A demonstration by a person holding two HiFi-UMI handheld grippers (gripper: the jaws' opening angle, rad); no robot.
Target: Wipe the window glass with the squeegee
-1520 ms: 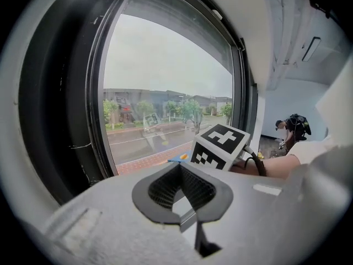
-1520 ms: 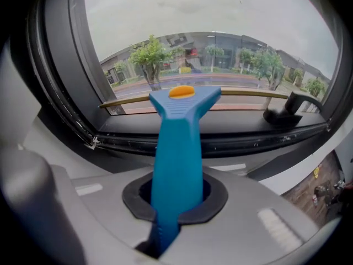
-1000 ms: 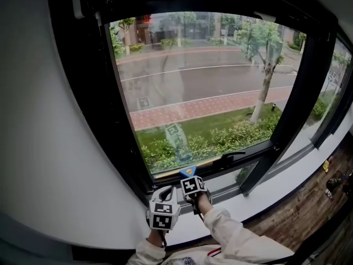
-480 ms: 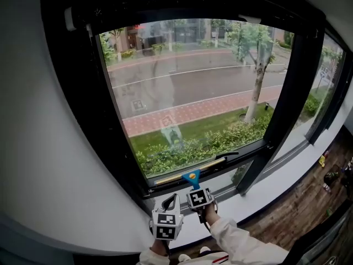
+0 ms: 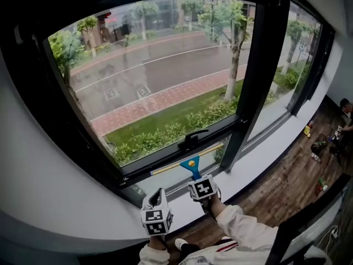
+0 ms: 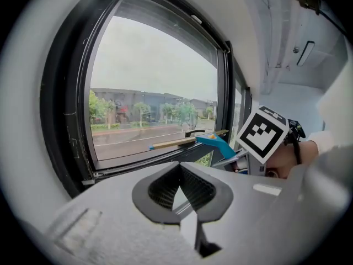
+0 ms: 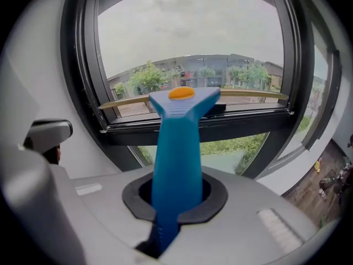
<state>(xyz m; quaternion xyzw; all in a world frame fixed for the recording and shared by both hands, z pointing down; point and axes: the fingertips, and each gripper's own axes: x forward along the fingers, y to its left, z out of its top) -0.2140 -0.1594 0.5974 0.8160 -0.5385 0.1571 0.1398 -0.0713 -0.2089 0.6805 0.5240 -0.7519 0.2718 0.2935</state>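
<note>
My right hand-held gripper (image 7: 176, 200) clamps the blue plastic squeegee (image 7: 179, 142) (left hand-held gripper (image 6: 179, 191) closed, empty); tilting it may streak the window glass (image 5: 154, 81).

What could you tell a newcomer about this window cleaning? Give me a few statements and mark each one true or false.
1. The right gripper holds the blue squeegee by its handle. True.
2. The left gripper grips the squeegee too. False: its jaws are together on nothing, and it is beside the right gripper, apart from the squeegee.
3. The squeegee's blade is at the top of the window glass. False: it lies low, along the bottom frame.
4. A road and trees show through the glass. True.
</note>
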